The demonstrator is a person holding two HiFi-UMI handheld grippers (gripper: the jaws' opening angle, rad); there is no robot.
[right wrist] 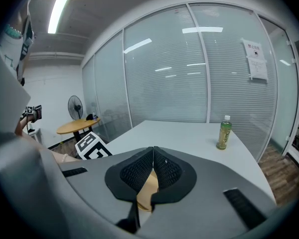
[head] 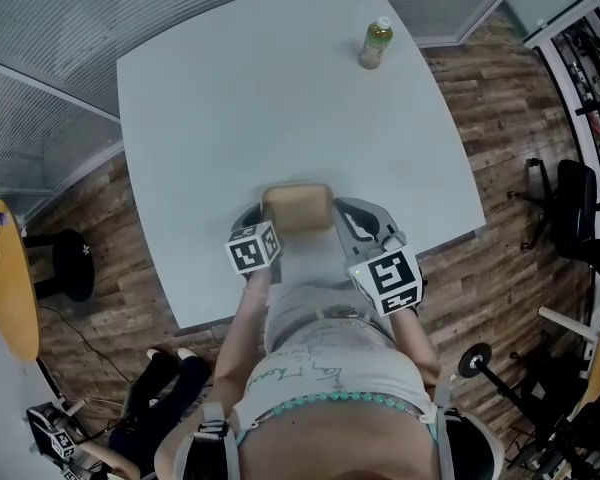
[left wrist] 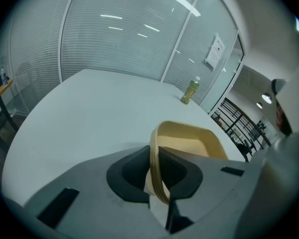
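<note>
A shallow tan tray (head: pixel 297 208) is held just above the near edge of the white table (head: pixel 240 98), between both grippers. My left gripper (left wrist: pixel 157 176) is shut on the tray's (left wrist: pixel 189 141) left rim, which stands edge-on between its dark pads. At the tray's other side my right gripper (right wrist: pixel 152 176) is shut on the rim, and only a tan sliver of the tray (right wrist: pixel 148 190) shows under its mesh pads. In the head view the left gripper (head: pixel 263 220) and the right gripper (head: pixel 338 218) flank the tray.
A green drink bottle (head: pixel 376 44) stands at the table's far right; it appears as the bottle (left wrist: pixel 191 90) in the left gripper view and the bottle (right wrist: pixel 224 132) in the right. Glass walls with blinds lie behind. A round yellow table (head: pixel 8 278) and office chairs (head: pixel 570 218) stand on the wood floor.
</note>
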